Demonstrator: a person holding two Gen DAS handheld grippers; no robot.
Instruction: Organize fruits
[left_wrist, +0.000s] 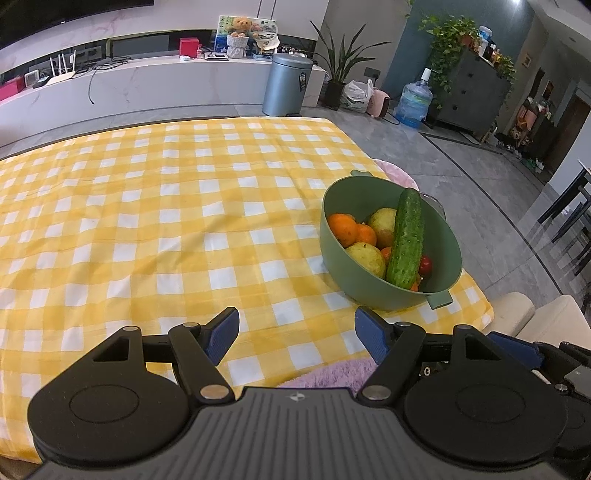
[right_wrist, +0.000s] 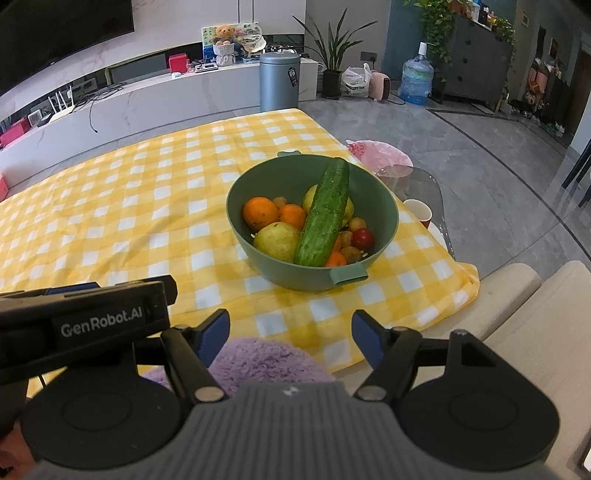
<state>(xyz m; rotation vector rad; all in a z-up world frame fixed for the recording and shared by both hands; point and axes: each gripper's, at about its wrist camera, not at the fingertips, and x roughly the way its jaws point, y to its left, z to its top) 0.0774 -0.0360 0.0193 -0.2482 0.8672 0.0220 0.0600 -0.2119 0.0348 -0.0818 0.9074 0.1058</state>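
A green bowl (left_wrist: 369, 291) (right_wrist: 258, 262) stands on the yellow checked tablecloth (left_wrist: 147, 206) (right_wrist: 110, 206) near its right edge. A cucumber (left_wrist: 406, 240) (right_wrist: 325, 214) leans upright in the bowl, over oranges (left_wrist: 341, 229) (right_wrist: 260, 212), yellow-green pears (right_wrist: 277, 240), a small red tomato (right_wrist: 362, 238) and small brown fruits. My left gripper (left_wrist: 295, 332) is open and empty, low at the near edge, left of the bowl. My right gripper (right_wrist: 290, 332) is open and empty, in front of the bowl.
A pink bag (right_wrist: 380, 153), a glass table edge (right_wrist: 424, 184) and a paper cup (right_wrist: 417, 212) lie right of the cloth. A purple fluffy fabric (right_wrist: 258, 362) is under the grippers. A beige seat (right_wrist: 535, 332) is at right. A grey bin (right_wrist: 279, 79) stands beyond the table.
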